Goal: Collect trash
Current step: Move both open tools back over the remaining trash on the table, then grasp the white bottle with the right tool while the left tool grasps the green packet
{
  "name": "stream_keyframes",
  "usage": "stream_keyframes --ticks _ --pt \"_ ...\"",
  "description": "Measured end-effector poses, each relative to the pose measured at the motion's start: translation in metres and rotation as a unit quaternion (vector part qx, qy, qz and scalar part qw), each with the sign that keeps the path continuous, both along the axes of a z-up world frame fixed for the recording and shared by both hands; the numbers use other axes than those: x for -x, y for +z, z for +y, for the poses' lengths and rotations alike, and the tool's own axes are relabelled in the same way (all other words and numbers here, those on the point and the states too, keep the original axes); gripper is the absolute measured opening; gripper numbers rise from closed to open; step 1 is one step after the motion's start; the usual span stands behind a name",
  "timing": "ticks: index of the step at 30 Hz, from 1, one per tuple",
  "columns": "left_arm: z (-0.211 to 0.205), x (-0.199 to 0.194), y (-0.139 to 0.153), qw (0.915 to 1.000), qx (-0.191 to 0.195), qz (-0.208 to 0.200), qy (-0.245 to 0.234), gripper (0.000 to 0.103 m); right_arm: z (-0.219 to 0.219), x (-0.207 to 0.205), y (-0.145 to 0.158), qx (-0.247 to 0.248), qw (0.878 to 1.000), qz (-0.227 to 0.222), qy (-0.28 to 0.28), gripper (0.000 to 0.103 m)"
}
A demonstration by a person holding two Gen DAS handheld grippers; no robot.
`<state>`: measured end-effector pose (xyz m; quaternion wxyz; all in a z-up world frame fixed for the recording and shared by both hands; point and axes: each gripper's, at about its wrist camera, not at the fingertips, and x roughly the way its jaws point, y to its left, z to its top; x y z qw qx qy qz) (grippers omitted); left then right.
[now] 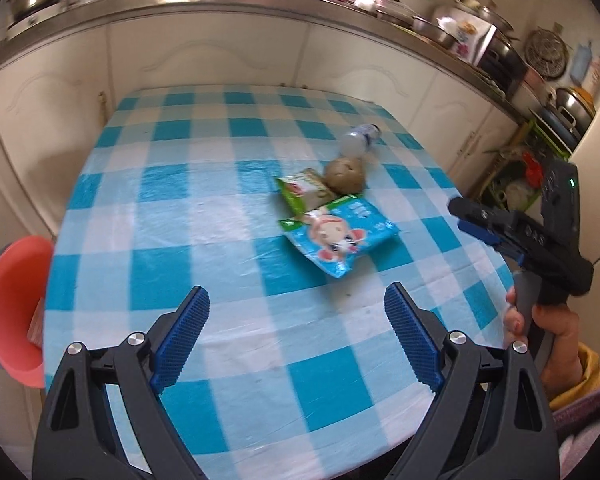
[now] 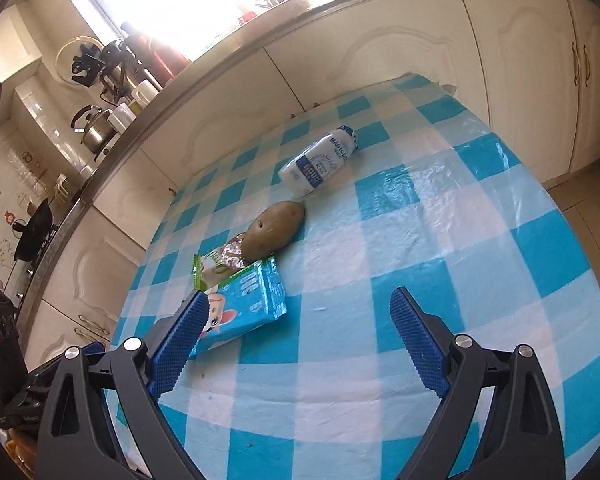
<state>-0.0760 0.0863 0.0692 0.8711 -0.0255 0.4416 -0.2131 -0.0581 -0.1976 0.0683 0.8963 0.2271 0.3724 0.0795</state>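
Both your grippers, left and right, gape empty; reach next for the blue wrapper at ten o'clock.

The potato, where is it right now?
In both views the potato lies on the checked tablecloth, between the plastic bottle behind it and the snack packets in front.

Left wrist view looked from near edge of bench, angled down, facing cabinets, own fingers in foreground. Right wrist view sat closer and lower, from right side, tilted. Both shared blue packet, potato, bottle.
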Motion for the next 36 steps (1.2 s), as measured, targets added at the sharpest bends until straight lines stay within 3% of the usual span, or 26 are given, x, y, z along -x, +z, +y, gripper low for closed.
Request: stream_keyframes --ticks 8,19,21,36 --pt "-0.033 -0.020 -0.013 0.9994 -0.014 0.014 -0.030 0.090 -0.004 -0.051 -0.003 0.001 0.998 0.017 0.062 0.091" --pt "-0.053 -0.083 -0.025 0.9995 -0.021 0.022 0.010 0.090 -0.035 -0.124 -0.009 -0.060 0.997 0.030 0.035 0.090" --pt "-0.054 -0.094 -0.028 0.9993 -0.019 0.026 0.021 0.090 -0.036 -0.135 -0.011 -0.067 0.997 0.033 0.030 0.080" --pt "-0.076 -0.136 -0.053 0.9978 -0.054 0.032 0.020 0.090 -0.018 -0.178 -0.025 0.000 0.998 0.046 0.029 0.079"
